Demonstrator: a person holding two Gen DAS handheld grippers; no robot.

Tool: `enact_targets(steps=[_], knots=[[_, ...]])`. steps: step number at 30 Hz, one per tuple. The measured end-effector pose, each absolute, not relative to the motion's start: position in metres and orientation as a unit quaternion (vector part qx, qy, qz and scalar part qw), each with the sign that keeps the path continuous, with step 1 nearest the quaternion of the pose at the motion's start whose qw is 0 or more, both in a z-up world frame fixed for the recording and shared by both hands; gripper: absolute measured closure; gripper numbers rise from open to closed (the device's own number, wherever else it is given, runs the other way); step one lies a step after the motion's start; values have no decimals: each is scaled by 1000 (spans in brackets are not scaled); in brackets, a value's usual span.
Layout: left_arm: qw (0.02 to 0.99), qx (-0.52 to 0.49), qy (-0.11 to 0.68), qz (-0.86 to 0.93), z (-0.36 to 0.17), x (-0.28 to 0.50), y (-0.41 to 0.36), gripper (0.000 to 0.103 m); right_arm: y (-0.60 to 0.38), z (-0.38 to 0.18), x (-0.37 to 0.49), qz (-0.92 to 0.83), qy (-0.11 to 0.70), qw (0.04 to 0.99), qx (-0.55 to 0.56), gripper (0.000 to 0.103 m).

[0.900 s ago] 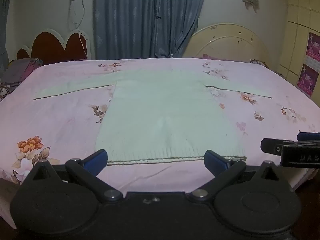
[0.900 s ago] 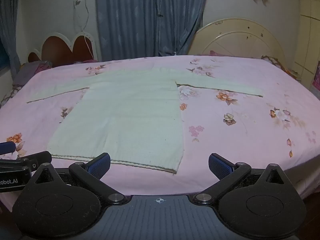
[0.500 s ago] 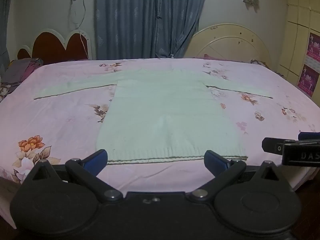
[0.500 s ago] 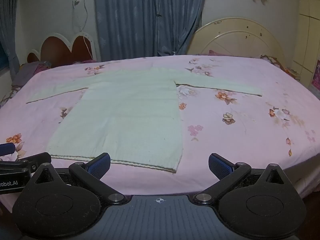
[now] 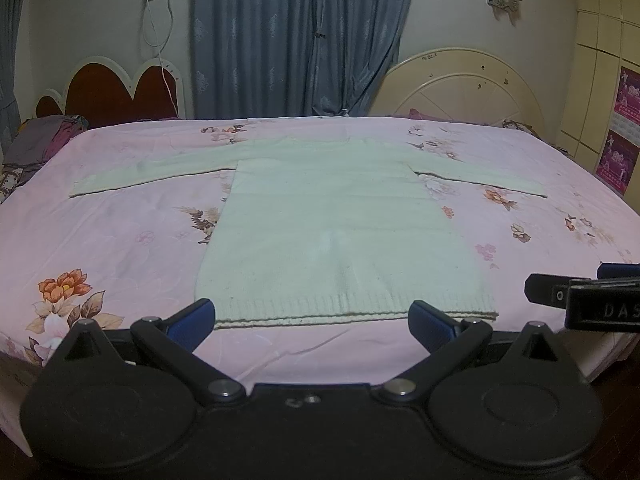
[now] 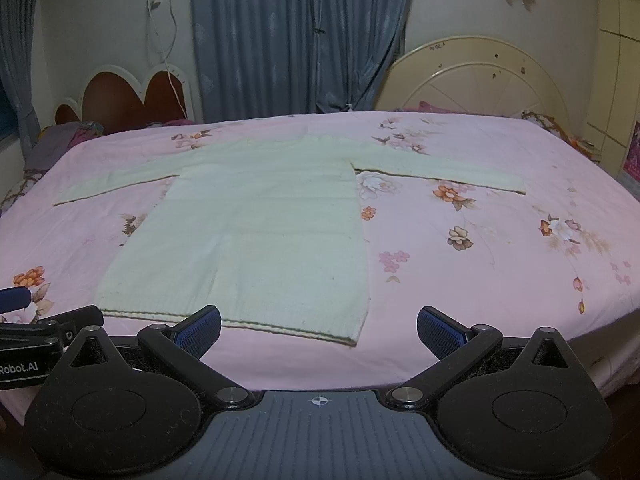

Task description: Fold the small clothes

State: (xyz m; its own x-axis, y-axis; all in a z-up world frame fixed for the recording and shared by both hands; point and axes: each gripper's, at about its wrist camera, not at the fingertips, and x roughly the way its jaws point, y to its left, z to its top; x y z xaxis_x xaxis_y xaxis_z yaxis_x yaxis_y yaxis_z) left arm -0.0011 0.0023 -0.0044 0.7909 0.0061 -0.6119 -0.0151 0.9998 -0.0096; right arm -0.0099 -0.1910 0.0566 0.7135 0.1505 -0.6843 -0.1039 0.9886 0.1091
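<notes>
Pale green sweater (image 5: 340, 232) spread flat, sleeves out to both sides, on the pink floral bed (image 5: 120, 232), with left gripper (image 5: 312, 322) and right gripper (image 6: 319, 330) poised near its hem, jaws spread wide and holding nothing.

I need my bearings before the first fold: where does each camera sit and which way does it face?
Left wrist: on the left gripper, facing down-forward at the sweater, hem centred; the right gripper shows at the right edge.
Right wrist: on the right gripper, facing the hem's right corner; left gripper at the left edge.
Shared: sweater, pink bedsheet, curtains.
</notes>
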Motion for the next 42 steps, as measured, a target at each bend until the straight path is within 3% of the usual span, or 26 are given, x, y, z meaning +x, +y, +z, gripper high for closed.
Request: enact_targets(steps=[42], knots=[[947, 2, 322, 7, 0, -1, -3, 1, -189, 57, -8, 71, 369, 926, 31, 0]])
